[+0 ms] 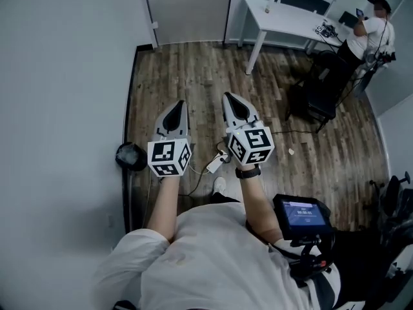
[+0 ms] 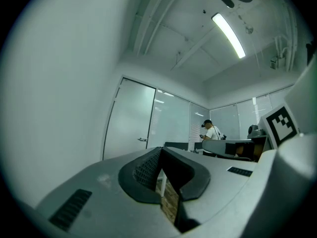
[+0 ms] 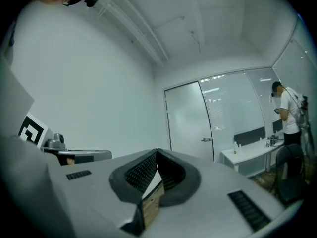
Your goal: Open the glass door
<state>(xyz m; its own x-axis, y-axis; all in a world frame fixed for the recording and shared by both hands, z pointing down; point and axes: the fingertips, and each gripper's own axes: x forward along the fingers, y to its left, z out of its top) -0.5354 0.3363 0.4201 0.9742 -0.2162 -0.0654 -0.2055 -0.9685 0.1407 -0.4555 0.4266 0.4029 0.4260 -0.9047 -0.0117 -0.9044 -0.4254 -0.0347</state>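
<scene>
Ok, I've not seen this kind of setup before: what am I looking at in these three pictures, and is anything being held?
No robot here: a person wears a camera on the head and holds a pair of tongs in each hand. The head view looks down on the left tongs and right tongs, each carrying a marker cube, above a wood floor. The other two pictures come from cameras riding on each pair, looking along its jaws. Both pairs are shut and hold nothing. Ahead stands the glass door, closed, not yet reached. A white table and another person are at the right.
</scene>
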